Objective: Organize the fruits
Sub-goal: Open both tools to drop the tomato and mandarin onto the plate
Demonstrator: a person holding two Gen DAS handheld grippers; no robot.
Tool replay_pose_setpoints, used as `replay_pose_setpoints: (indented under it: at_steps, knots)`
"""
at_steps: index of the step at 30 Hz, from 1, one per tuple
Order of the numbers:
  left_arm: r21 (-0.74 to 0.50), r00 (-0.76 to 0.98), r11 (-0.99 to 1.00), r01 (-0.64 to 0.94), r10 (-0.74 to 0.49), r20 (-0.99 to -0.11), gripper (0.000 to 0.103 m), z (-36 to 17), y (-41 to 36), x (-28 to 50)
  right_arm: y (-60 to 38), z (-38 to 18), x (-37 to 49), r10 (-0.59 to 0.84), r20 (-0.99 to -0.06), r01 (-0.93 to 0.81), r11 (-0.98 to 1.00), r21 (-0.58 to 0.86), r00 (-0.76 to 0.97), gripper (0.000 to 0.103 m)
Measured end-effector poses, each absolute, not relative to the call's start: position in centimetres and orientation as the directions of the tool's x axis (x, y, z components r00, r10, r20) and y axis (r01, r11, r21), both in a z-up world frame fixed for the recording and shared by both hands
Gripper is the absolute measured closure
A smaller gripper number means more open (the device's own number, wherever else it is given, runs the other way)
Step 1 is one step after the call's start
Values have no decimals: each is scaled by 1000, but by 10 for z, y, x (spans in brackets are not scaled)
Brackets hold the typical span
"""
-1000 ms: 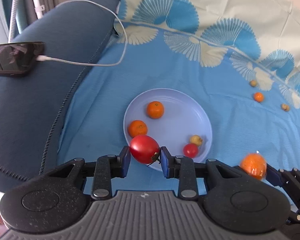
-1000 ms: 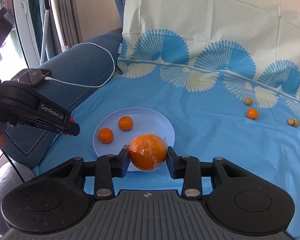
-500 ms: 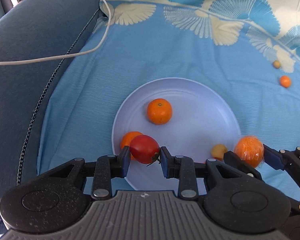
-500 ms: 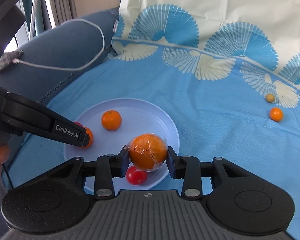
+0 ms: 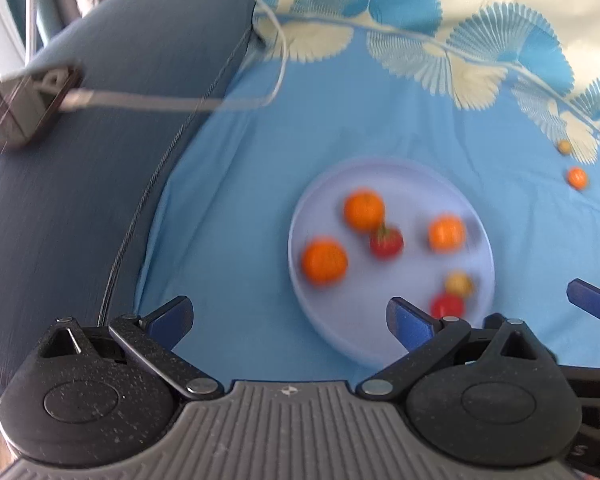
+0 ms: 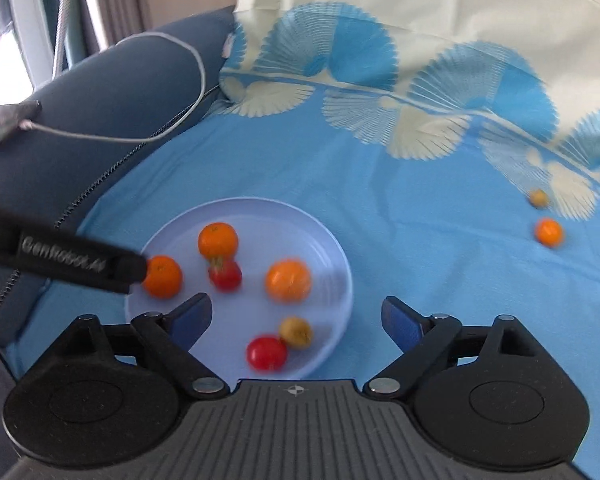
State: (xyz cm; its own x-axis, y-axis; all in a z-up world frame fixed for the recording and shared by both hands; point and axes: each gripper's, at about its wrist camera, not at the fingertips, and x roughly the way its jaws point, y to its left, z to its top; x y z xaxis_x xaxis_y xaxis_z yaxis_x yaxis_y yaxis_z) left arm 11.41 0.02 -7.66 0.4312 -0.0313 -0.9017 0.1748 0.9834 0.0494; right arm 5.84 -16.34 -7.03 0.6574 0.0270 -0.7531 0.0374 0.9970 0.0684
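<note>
Your left gripper (image 5: 288, 316) and right gripper (image 6: 296, 316) are both opening their jaws, with nothing between the fingers. The fruits sit loose on the plate (image 6: 332, 256): three oranges, two tomatoes and one small yellowish fruit. Lift both grippers straight up so you don't nudge fruit toward the rim. Open cloth (image 6: 420, 240) lies to the right, where the small orange (image 6: 548, 232) waits, well apart.
</note>
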Motion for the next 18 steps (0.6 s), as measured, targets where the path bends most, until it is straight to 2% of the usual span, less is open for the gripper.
replay_pose_setpoints:
  at_steps: [5, 18]
  knots:
    - [73, 392, 980, 184, -5, -920, 0, -61, 11, 70, -153, -41, 1, 28, -757, 66, 993, 94, 653, 8]
    - [77, 489, 974, 212, -37, -872, 0, -17, 13, -8, -128, 11, -101, -48, -647, 107, 993, 52, 761, 5]
